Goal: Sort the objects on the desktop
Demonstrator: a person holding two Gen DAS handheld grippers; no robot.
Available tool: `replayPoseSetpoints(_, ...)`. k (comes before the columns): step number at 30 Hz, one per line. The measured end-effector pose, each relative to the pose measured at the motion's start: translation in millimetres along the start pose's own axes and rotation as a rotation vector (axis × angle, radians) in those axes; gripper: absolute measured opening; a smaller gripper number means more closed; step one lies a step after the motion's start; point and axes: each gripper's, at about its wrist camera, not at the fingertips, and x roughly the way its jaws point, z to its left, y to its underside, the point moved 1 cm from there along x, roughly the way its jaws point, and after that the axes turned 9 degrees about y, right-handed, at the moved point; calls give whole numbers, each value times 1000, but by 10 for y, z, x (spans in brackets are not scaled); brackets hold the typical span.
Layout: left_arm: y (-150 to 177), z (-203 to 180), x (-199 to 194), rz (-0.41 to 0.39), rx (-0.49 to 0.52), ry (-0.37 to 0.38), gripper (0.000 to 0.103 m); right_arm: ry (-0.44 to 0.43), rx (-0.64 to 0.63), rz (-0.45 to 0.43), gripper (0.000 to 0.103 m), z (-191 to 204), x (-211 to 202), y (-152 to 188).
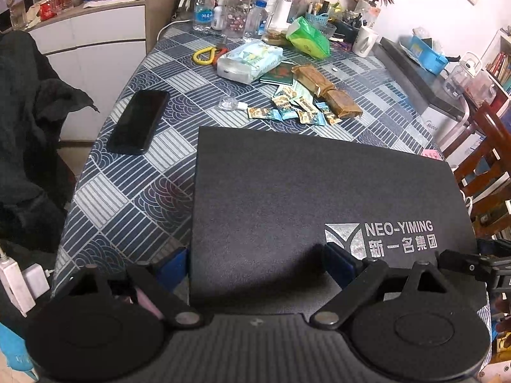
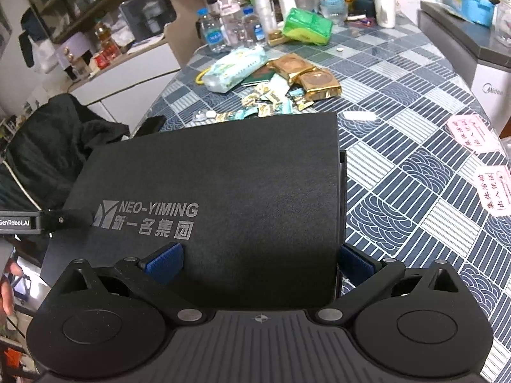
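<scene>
Both grippers, left gripper [image 1: 255, 265] and right gripper [image 2: 260, 261], stood spread wide astride the near corners of the black box [image 1: 319, 191], grasping nothing, apparently positioned to lift its lid.

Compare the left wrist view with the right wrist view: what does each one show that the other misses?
Only the left wrist view shows the whole black phone and the white mug.

Only the right wrist view shows the pink paper slips and the white eraser.

Both show the black box, its lid straddled by open grippers, the candy wrappers and the green bag.
</scene>
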Motion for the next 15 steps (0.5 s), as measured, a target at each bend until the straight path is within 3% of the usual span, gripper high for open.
replayPoseSetpoints(15,-31,38,74,6,-19,11,103,6,-14,3,103,-3,19,-21)
